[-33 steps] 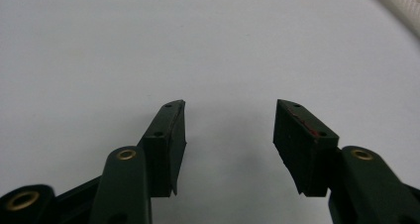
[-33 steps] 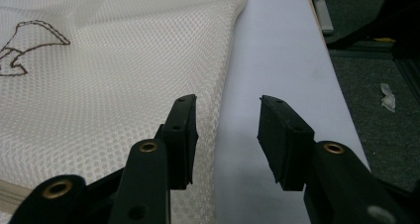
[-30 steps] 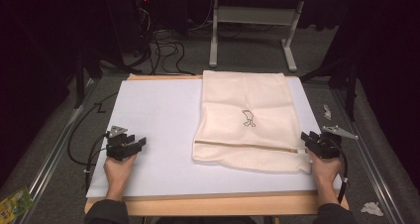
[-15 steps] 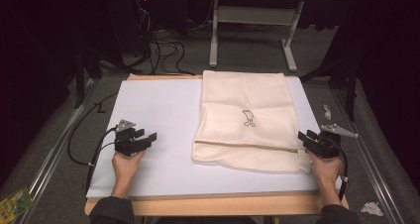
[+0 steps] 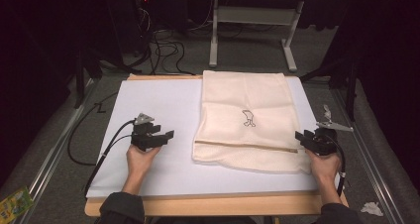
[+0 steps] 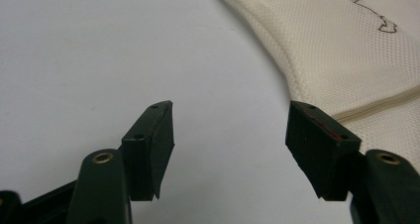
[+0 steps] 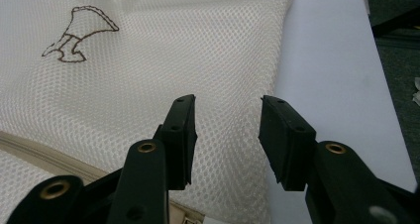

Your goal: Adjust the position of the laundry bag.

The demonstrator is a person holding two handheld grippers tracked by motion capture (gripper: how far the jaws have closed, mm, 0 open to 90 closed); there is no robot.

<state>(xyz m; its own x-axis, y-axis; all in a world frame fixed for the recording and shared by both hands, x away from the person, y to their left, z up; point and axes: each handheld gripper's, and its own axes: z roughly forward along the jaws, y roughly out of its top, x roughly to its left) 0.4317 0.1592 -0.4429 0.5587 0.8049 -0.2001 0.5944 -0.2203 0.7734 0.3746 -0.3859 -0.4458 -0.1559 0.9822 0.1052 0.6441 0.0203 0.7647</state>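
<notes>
Left hand-held gripper (image 5: 166, 135) just opened, empty, right hand-held gripper (image 5: 303, 137) opening over mesh bag (image 5: 245, 120) edge

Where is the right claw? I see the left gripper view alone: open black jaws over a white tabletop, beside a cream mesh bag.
Observer: The right claw is at the right edge of the cream mesh zip bag, near the end of the beige zip. Its jaws have just been opening, with nothing between them.
Operator: Does the bag hang off the table?
Observer: Not that I can see. In the high view it lies flat on the right half of the white tabletop.
Operator: And my left claw from above?
Observer: The left claw points toward the bag's left edge, apart from it. Its jaws have also just been opening and are empty.
</notes>
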